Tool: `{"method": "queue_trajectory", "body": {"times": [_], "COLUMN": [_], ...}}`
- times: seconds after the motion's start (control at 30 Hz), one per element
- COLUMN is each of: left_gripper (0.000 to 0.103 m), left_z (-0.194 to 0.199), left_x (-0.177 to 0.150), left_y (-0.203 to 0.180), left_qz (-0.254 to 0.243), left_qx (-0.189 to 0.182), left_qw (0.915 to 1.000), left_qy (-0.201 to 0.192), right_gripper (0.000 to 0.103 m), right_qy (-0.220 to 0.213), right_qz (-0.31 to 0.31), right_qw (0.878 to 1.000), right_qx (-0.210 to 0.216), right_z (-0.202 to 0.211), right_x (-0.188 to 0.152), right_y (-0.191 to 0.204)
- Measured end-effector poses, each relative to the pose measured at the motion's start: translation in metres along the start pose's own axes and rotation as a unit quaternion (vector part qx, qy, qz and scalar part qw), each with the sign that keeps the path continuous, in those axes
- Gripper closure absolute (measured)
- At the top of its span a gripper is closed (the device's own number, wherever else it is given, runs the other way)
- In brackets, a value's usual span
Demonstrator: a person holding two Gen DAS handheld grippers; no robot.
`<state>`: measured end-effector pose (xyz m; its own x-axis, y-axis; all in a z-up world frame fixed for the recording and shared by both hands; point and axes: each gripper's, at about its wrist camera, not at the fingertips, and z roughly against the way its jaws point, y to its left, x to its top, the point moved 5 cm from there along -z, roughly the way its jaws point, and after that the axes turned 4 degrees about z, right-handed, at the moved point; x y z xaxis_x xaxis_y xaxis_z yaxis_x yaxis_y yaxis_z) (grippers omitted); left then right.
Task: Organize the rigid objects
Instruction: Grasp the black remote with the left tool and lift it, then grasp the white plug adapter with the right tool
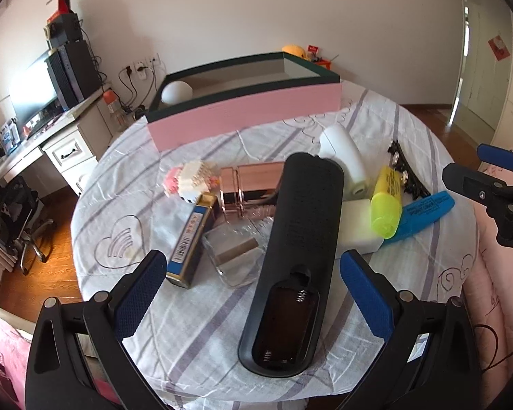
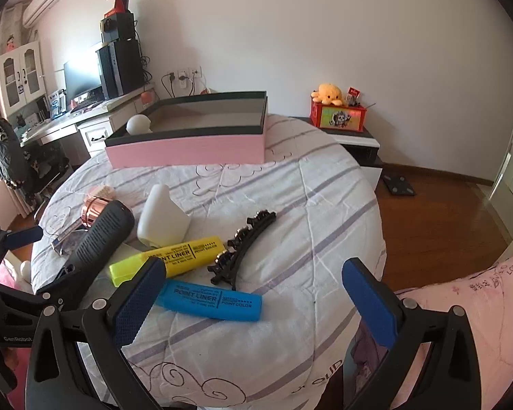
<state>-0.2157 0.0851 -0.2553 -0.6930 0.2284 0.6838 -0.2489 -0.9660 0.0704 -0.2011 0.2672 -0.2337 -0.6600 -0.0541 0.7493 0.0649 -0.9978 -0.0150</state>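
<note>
A black remote [image 1: 297, 246], back up with its battery bay uncovered, lies on the striped cloth between the fingers of my open left gripper [image 1: 256, 294], which does not touch it. Around it lie a blue-gold box [image 1: 193, 242], a clear glass block [image 1: 236, 256], a rose-gold tube [image 1: 246, 188], a toy-brick figure [image 1: 191, 181], a white bottle [image 2: 162, 217], a yellow highlighter [image 2: 174, 259], a blue highlighter [image 2: 210, 299] and a black hair clip [image 2: 242, 247]. My right gripper [image 2: 253, 304] is open above the blue highlighter. The pink box [image 2: 188, 145] holds a white round object [image 2: 138, 124].
The round table's cloth [image 2: 307, 205] drops off to wooden floor [image 2: 437, 212] on the right. A desk [image 1: 65, 136] with a monitor and a chair stand at the left. A red box with a yellow plush [image 2: 335, 109] sits on a low cabinet behind.
</note>
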Motion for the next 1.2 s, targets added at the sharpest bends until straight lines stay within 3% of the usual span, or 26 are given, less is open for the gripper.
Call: {"method": "queue_trajectory", "body": {"times": [0.2,0.33,0.4,0.63,1.2], "left_gripper": [0.025,0.028,0.045,0.058,0.059], "left_z": [-0.019,-0.021,-0.022,-0.016,0.003], "left_x": [-0.006,-0.006,-0.006,-0.006,0.000], "left_y": [-0.009,-0.009,-0.008,0.001,0.034], "left_qz": [-0.007,-0.012,-0.013,-0.002,0.028], "left_qx": [-0.014,-0.017,-0.024,-0.039,-0.026], "left_qw": [0.9992,0.9992,0.9992,0.9989,0.9993], "left_qy": [0.036,0.033,0.028,0.027,0.000], "right_gripper": [0.000,0.000,0.000,0.000,0.000], "right_qy": [0.011,0.017,0.019,0.023,0.021], "right_qz": [-0.001,-0.004,-0.005,-0.003,0.030], "right_qw": [1.000,1.000,1.000,1.000,0.999], "right_qx": [0.004,0.005,0.004,0.005,0.020], "right_z": [-0.011,-0.015,-0.017,-0.021,-0.036], "right_x": [-0.003,-0.003,-0.004,-0.004,0.024], "right_y": [0.000,-0.002,-0.002,0.000,0.042]}}
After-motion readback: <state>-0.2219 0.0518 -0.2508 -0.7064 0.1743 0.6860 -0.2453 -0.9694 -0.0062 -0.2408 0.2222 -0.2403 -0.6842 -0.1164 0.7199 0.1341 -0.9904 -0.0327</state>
